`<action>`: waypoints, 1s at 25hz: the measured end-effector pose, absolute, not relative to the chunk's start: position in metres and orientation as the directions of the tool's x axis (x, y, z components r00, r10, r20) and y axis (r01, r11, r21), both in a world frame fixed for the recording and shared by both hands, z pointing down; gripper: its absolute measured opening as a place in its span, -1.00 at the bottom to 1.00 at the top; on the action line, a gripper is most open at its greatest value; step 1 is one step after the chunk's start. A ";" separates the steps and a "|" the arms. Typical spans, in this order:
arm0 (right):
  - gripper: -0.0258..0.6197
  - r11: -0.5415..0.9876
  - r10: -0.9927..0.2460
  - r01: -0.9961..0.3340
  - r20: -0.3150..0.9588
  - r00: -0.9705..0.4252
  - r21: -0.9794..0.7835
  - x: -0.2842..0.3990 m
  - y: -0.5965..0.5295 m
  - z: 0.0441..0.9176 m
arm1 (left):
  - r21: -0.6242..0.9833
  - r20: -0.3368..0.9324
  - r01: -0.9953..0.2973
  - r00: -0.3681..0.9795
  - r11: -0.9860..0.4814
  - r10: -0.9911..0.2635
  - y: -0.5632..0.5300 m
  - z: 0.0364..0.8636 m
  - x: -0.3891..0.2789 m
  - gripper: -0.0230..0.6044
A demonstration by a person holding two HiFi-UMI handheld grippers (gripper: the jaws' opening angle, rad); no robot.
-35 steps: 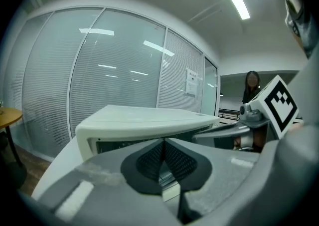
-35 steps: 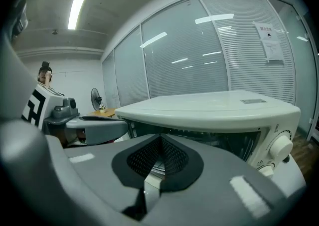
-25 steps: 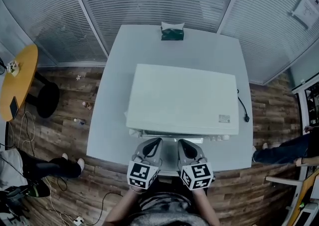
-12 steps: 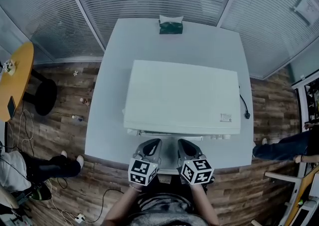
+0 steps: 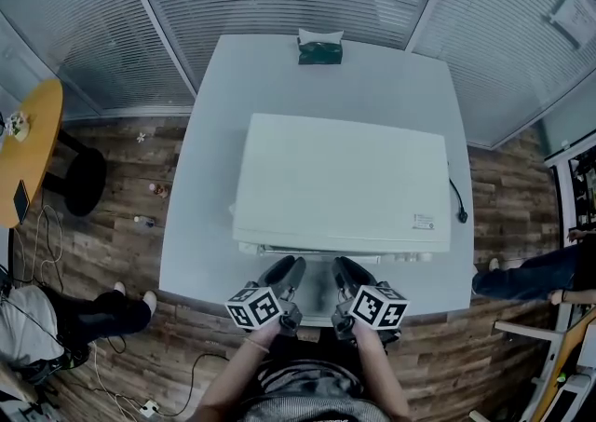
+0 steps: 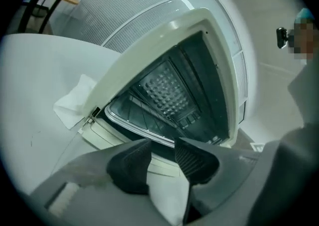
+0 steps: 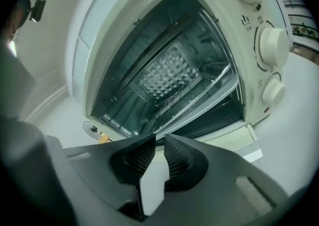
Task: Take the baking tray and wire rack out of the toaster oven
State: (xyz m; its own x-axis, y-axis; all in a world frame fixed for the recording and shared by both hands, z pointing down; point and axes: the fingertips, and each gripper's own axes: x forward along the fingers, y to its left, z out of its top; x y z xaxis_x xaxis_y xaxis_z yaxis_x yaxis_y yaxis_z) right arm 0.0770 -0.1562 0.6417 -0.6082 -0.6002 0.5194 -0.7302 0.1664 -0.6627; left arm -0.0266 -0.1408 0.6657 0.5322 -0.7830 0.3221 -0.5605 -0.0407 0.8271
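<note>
- Head view: the white oven (image 5: pixel 340 183) sits on a pale table (image 5: pixel 200 224), its front toward the person. The left gripper (image 5: pixel 287 266) and right gripper (image 5: pixel 346 268) are side by side just before that front, near each other but apart. A green box (image 5: pixel 319 47) stands at the table's far edge, well apart from the oven.
- Left gripper view: the left gripper (image 6: pixel 162 152) has just been opening – its jaws stand a fair way apart with nothing between them, only the lowered door (image 6: pixel 167 169) showing through the gap. Beyond, the oven is open; the tray (image 6: pixel 130 126) with its shiny rim is inside, low in the cavity, and the wires of the rack (image 6: pixel 144 114) lie with it.
- Right gripper view: the right gripper (image 7: pixel 155 154) has also just been opening, but only to a narrow slit – nothing is held. The tray (image 7: pixel 209 101) and rack (image 7: pixel 175 101) both sit inside the cavity; the knobs (image 7: pixel 271 45) are at the right of it.
</note>
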 end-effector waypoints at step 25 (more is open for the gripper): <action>-0.83 0.034 -0.671 -0.461 0.322 -0.668 -0.887 0.073 -0.144 0.631 | 0.971 0.106 -0.239 0.478 -0.013 -0.872 -0.130 0.658 -0.041 -0.73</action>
State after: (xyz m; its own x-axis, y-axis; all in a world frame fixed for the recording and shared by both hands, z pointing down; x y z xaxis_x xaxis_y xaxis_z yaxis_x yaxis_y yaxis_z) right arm 0.0731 -0.1444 0.6312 -0.6683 -0.6705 0.3221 -0.4612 0.0338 -0.8866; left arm -0.0405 -0.1302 0.6582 0.4783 -0.8718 0.1057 -0.2385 -0.0131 0.9710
